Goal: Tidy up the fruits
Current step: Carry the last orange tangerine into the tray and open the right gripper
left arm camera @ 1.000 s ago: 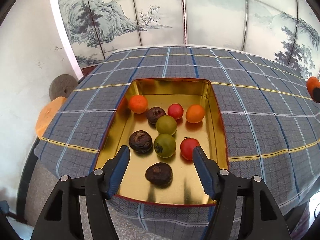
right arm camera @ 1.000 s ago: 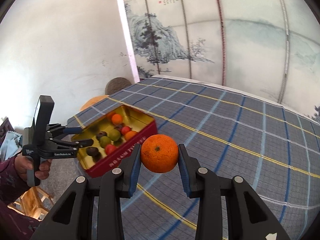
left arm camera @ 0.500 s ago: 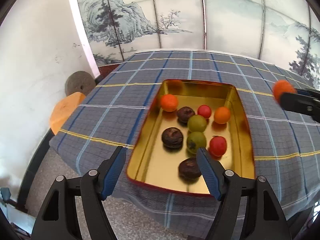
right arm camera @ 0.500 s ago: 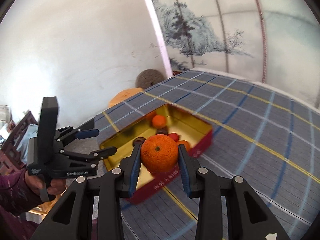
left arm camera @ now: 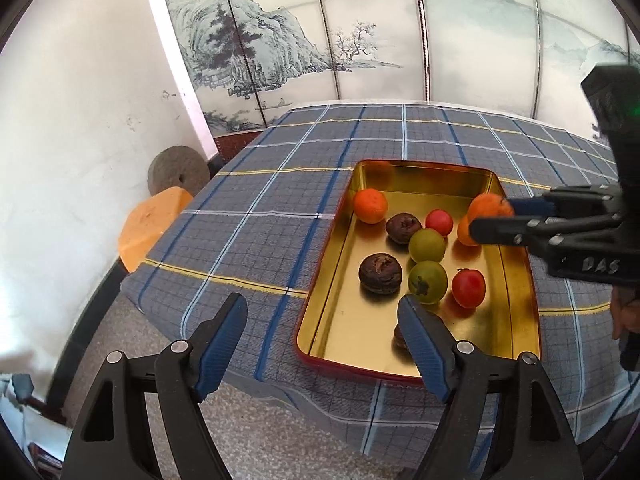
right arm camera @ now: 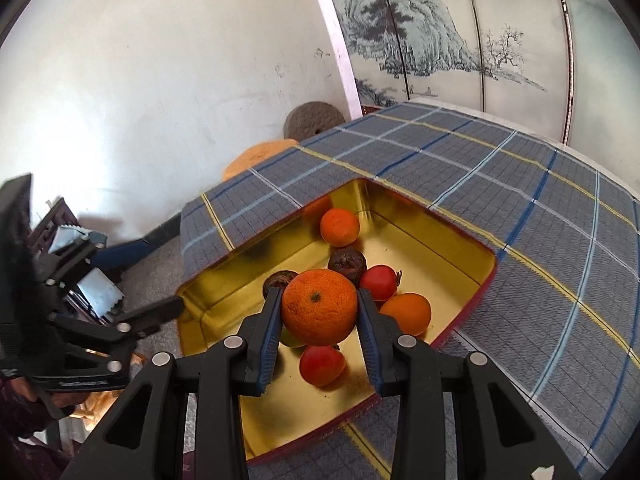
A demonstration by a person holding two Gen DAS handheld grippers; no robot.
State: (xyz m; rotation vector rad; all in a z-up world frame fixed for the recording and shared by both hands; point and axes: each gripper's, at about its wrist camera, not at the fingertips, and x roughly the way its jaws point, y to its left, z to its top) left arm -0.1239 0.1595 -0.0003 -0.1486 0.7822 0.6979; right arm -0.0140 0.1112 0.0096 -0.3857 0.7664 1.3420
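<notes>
A gold tin tray (left arm camera: pixel 352 328) with red outer walls sits on the checked tablecloth. In it lie an orange (left arm camera: pixel 371 211), two green fruits (left arm camera: pixel 427 245), two red ones (left arm camera: pixel 469 288), dark wrinkled fruits (left arm camera: pixel 380 273) and a second orange (left arm camera: pixel 464 234), half hidden. My right gripper (right arm camera: pixel 319 300) is shut on a large orange (right arm camera: pixel 319 306) and hangs over the tray's (right arm camera: pixel 400 216) fruits; in the left wrist view it reaches in from the right with the held orange (left arm camera: pixel 490 208). My left gripper (left arm camera: pixel 322 312) hovers at the tray's near left corner, its jaws opening, nothing between them.
The table (left arm camera: pixel 260 220) ends just below the tray, with grey floor beyond. A round millstone (left arm camera: pixel 178 170) and an orange stool (left arm camera: pixel 154 224) stand by the white wall on the left. A painted screen (left arm camera: pixel 360 40) closes the back. A hand (left arm camera: pixel 626 316) shows at the right edge.
My right gripper carried the orange leftward and down from over the cloth to above the tray. My left gripper shifted left off the tray's middle and its jaws spread wider.
</notes>
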